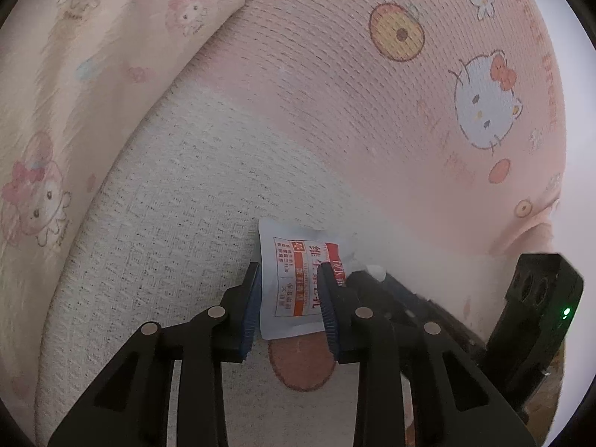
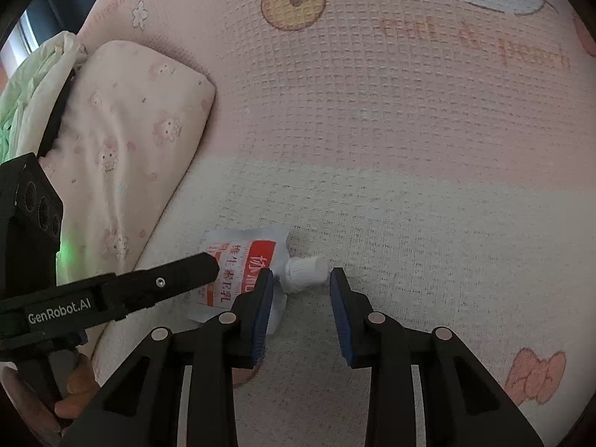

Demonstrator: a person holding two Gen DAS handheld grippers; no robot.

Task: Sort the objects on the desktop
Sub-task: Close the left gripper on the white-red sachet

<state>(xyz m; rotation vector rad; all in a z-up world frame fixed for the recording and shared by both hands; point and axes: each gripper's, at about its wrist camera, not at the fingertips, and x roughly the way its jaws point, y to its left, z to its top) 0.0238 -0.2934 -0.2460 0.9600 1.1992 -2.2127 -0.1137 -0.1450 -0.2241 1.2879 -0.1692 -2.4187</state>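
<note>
Now both claws meet at one small cream tube on a bed.

Leftmost lies a pale pillow (image 2: 123,141), resting on the pink cartoon-print blanket (image 2: 391,111). Next, the left claw (image 1: 290,290) is clamped on the flat body of the white-and-red tube (image 1: 294,290), which lies on the blanket's white band. Further right, the tube's white cap (image 2: 305,270) sits between the spread fingers of the right claw (image 2: 301,287), whose pads are apart and not pressing it.
</note>
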